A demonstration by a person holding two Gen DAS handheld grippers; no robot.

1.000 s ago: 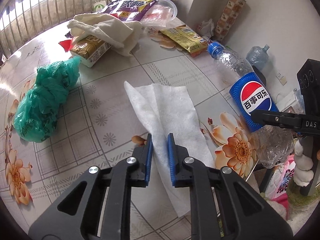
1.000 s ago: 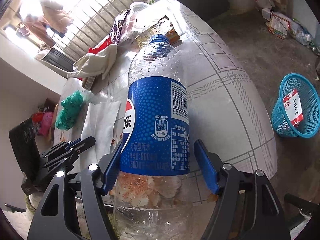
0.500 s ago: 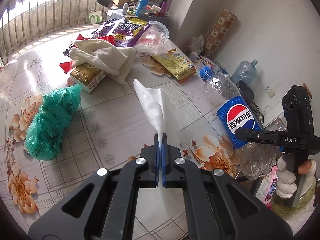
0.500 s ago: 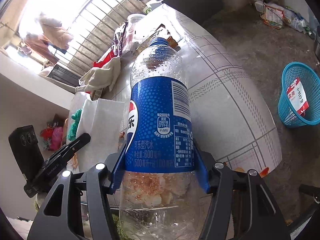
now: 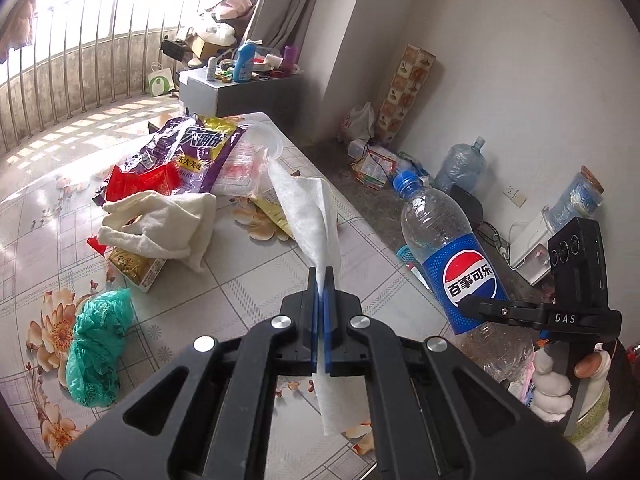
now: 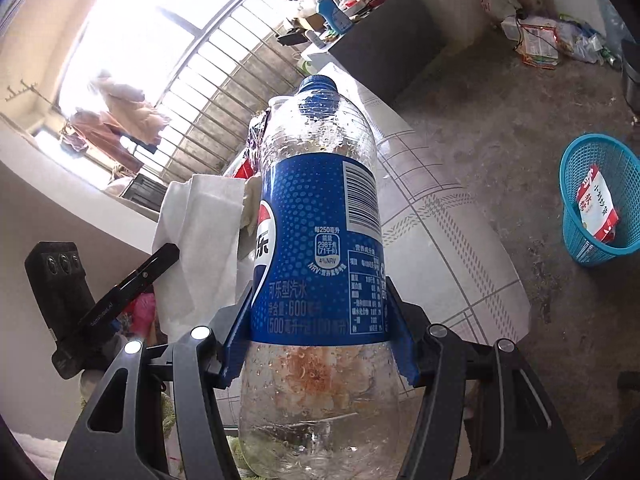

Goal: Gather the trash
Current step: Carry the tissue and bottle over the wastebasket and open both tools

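My left gripper [image 5: 321, 276] is shut on a white paper towel [image 5: 308, 208], which hangs lifted above the floral table [image 5: 248, 284]. The towel [image 6: 200, 240] also shows at the left of the right wrist view. My right gripper [image 6: 318, 304] is shut on an empty Pepsi bottle [image 6: 320, 248], its blue pads pressing both sides of the label. That bottle [image 5: 448, 256] is held up off the table's right edge, blue cap away from me. A blue waste basket [image 6: 600, 204] stands on the floor to the right, with a red and white packet in it.
On the table lie a green plastic bag [image 5: 100, 344], a cream cloth [image 5: 160, 224] over a gold box, a purple snack bag [image 5: 192, 148], a clear plastic tub [image 5: 256, 152] and a yellow wrapper. Litter and water jugs [image 5: 460, 164] sit on the concrete floor by the wall.
The left jaws closed on the towel and lifted it off the table. The right jaws closed on the bottle and raised it, tilting it more upright.
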